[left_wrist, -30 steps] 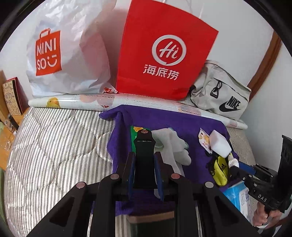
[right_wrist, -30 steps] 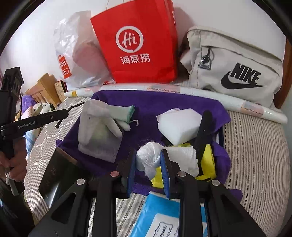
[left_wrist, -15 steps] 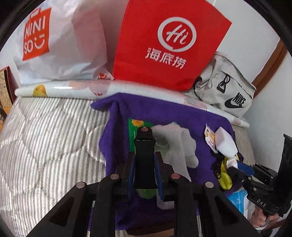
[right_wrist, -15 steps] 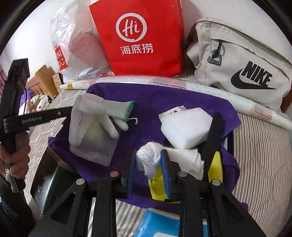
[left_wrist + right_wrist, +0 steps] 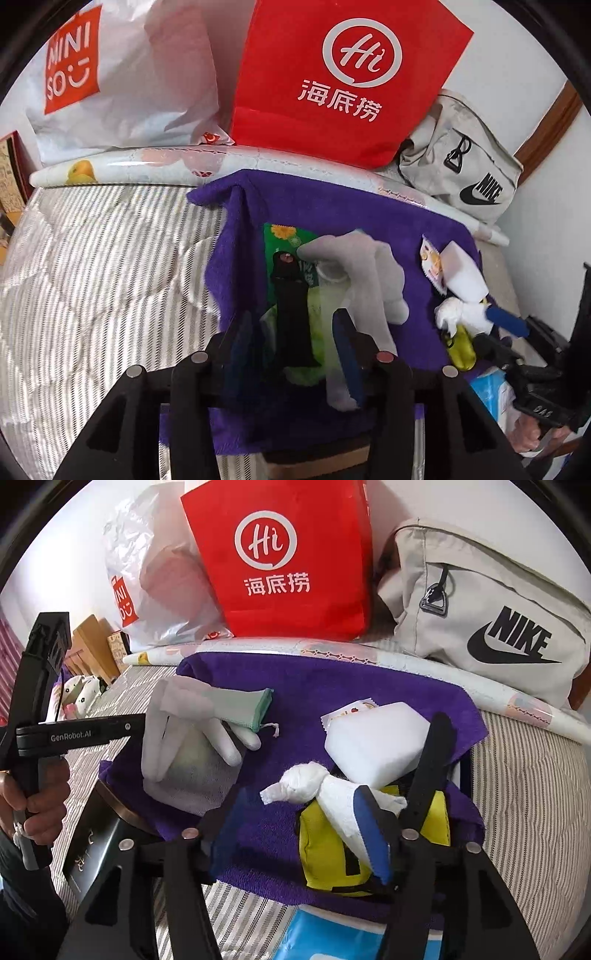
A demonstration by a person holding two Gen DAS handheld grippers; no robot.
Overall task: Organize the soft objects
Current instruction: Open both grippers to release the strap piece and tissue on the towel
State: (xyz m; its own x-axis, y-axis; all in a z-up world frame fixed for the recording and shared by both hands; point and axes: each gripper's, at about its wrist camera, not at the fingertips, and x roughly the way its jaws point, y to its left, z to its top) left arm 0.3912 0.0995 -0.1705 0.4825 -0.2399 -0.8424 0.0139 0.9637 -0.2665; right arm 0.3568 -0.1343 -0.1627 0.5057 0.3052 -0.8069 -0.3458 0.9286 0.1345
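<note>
Change: both sets of jaws have just been opening; a second ago the left gripper [image 5: 291, 343] pinched the black strap [image 5: 291, 314] and the right gripper [image 5: 303, 827] pinched the knotted white cloth [image 5: 325, 790], and now each thing lies loose between parted fingers.
Left gripper: open, tilted down over the purple towel [image 5: 369, 214]; the strap lies between its blue pads, clear of both.
Right gripper: open; its right pad rests against the cloth's tail, the left pad stands well away.
Black strap: on a green packet [image 5: 288, 236], just beside the white gloves [image 5: 365, 273].
Knotted white cloth: on the towel, across a yellow pouch [image 5: 325, 853], touching the white sponge block [image 5: 373, 746].
White gloves: on the towel's left part in the right view, on a pale cloth bag.
Second strap: a black one leans over the pouch and sponge.
Behind: red paper bag [image 5: 291, 554], white plastic bag [image 5: 129, 70], beige Nike bag [image 5: 480, 609], all behind a rolled sheet along the striped bed [image 5: 92, 266].
Person: a hand [image 5: 33, 797] grips the left tool's handle.
</note>
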